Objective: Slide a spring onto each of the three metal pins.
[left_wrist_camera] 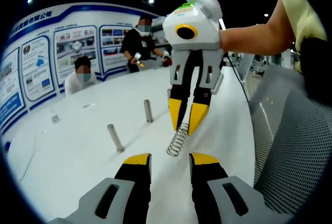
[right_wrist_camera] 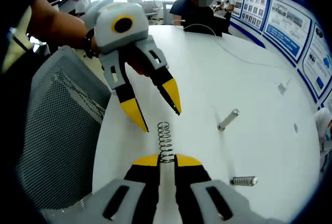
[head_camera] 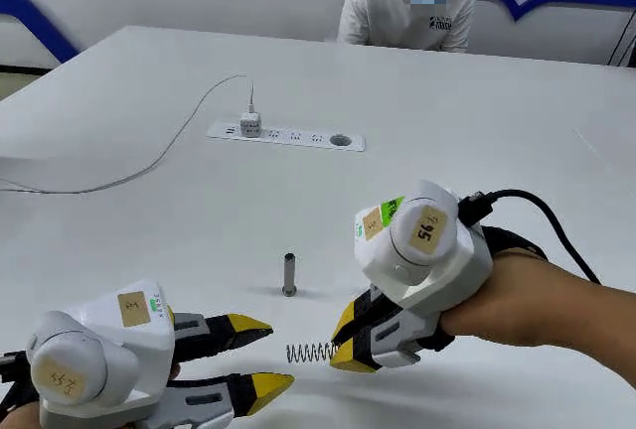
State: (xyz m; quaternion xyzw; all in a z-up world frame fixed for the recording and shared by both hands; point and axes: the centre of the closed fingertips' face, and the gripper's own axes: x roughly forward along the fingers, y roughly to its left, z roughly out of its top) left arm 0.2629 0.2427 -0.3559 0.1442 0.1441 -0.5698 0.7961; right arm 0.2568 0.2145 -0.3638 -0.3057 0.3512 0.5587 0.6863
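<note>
- Head view: the tips of your right gripper [head_camera: 348,347] cover the right end of the spring [head_camera: 310,353] and are pinched on it, near the bare upright pin [head_camera: 289,274]. The frame edge cuts off your left gripper [head_camera: 260,357], whose jaws are spread and empty.
- Left gripper view: your left gripper [left_wrist_camera: 171,159] gapes just below the spring [left_wrist_camera: 178,140]. Its top end is hidden in the right gripper [left_wrist_camera: 187,114].
- Right gripper view: your right gripper [right_wrist_camera: 167,160] is clamped on the spring [right_wrist_camera: 165,140], hiding its near end. A second pin [right_wrist_camera: 244,181] wears a spring.

A bare metal pin [head_camera: 289,274] stands upright; a spring [head_camera: 310,353] lies horizontal nearby (a second pin [left_wrist_camera: 148,111] already wears one).
</note>
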